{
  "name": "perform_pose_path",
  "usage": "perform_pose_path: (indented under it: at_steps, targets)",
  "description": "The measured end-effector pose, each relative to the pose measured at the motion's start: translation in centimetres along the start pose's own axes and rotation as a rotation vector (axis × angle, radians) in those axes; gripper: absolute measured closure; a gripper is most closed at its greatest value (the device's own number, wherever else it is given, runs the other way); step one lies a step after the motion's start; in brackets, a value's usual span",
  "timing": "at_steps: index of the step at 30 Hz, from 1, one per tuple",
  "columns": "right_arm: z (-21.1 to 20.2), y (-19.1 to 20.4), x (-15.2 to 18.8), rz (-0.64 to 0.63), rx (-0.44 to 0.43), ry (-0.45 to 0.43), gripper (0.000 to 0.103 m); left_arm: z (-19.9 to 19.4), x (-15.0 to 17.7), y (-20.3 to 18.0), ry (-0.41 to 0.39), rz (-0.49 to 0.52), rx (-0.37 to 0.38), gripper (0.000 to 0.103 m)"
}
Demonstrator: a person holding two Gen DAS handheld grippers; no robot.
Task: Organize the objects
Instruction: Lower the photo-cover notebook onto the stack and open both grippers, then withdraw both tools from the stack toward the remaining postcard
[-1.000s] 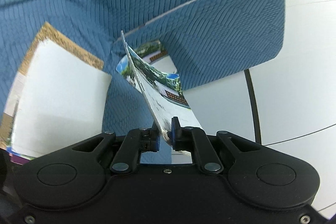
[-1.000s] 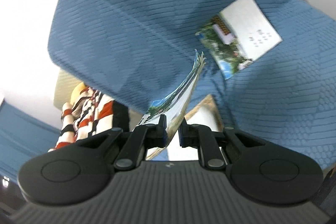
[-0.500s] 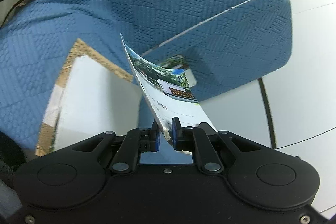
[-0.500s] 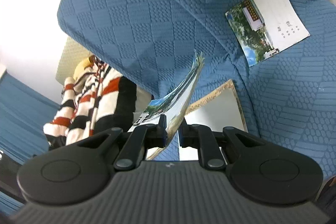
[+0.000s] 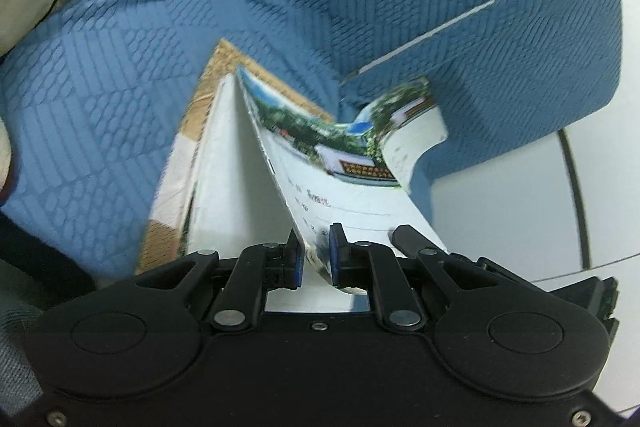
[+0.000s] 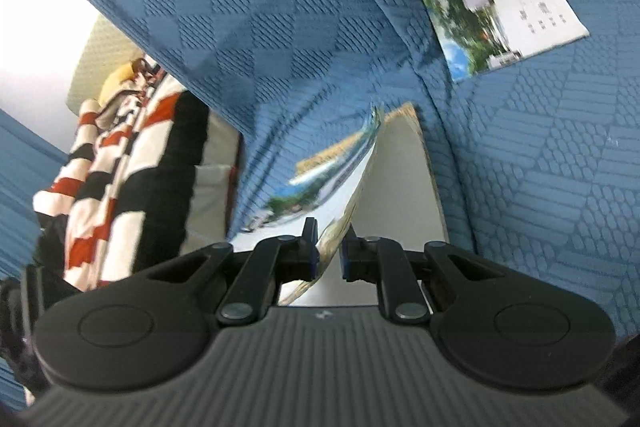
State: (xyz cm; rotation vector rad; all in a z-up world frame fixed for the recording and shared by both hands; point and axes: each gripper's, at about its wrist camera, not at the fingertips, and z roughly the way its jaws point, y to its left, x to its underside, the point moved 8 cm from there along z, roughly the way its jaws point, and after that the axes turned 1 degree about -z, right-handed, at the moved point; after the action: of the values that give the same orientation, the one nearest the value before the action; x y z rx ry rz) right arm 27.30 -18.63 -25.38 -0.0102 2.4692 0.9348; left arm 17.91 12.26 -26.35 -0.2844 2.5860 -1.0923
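Left gripper (image 5: pixel 316 255) — clamped on the near edge of a thin photo-cover booklet (image 5: pixel 320 183); booklet held on edge, tilted, printed face with trees, a building and lines of text turned toward the right of the left wrist view. Jaws close together, only the booklet's thickness between the pads.

Right gripper (image 6: pixel 330 253) — likewise clenched on a photo-cover booklet (image 6: pixel 336 183), seen nearly edge-on, slightly curled, cover scene facing the left of the right wrist view. Whether both grippers hold one and the same booklet: cannot tell.

White board with cork-brown rim (image 5: pixel 224 179) — flat on the blue sofa cushion (image 5: pixel 120 75), directly beneath and behind the held booklet; far tip of the booklet close over its upper end, contact not discernible.

Second booklet (image 6: pixel 500 15) — same printed cover, lying apart on the sofa seat, well beyond the held one; partly hidden by the held booklet in the left wrist view.

Red, white and black striped textile (image 6: pixel 120 183) — draped at the left of the sofa, beside a cream cushion (image 6: pixel 92 67).

White tiled floor (image 5: pixel 520 211) — right of the sofa arm, dark curved line across it.
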Motion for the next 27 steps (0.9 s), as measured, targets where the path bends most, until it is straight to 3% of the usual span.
perform_pose_path:
  at_steps: [8, 18, 21, 23, 27]
  targets:
    - [1.4, -1.9, 2.5, -0.060, 0.109, 0.023, 0.089, 2.2, 2.0, 2.4, 0.058, 0.013, -0.095, 0.094]
    - [2.5, -3.0, 3.8, -0.064, 0.161, 0.057, 0.087, 2.9, 2.9, 2.7, 0.083, 0.031, -0.134, 0.089]
    - [2.6, -3.1, 4.0, -0.066, 0.158, 0.065, 0.087, 2.6, 2.9, 2.0, 0.083, 0.042, -0.144, 0.071]
    - [2.5, -3.2, 4.0, -0.065, 0.156, 0.070, 0.087, 2.4, 2.7, 1.3, 0.072, 0.069, -0.153, 0.053]
    - [2.3, -2.7, 4.0, -0.091, 0.159, 0.084, 0.086, 1.2, 2.7, 0.1, 0.045, 0.146, -0.195, 0.037]
